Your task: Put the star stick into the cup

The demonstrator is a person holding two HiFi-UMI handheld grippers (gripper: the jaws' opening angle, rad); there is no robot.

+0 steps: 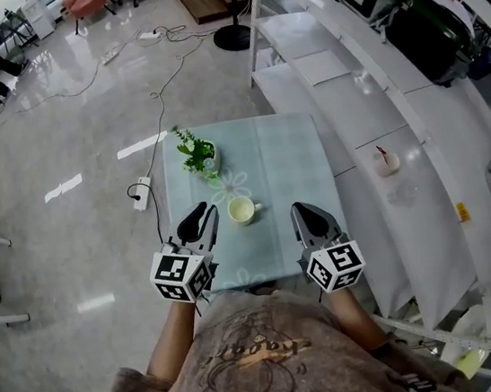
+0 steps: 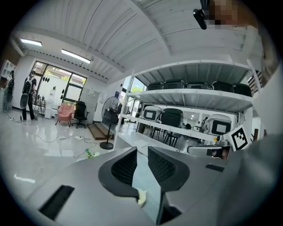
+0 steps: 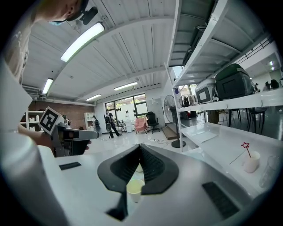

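A pale yellow cup (image 1: 242, 209) stands near the middle of a small table (image 1: 285, 153) covered with a light blue cloth. The red star stick (image 1: 383, 153) stands in a small white cup (image 1: 387, 162) on the white shelf to the right of the table; the right gripper view shows the star stick (image 3: 244, 145) at far right. My left gripper (image 1: 205, 208) hovers just left of the yellow cup, jaws apart with nothing between them. My right gripper (image 1: 299, 207) hovers to the cup's right, jaws together and empty. The yellow cup (image 3: 135, 189) shows below its jaws.
A small potted plant (image 1: 196, 155) stands at the table's back left corner. White shelving (image 1: 366, 83) with dark appliances runs along the right. A fan stand (image 1: 231, 37) and cables with a power strip (image 1: 143, 192) lie on the glossy floor at left and behind.
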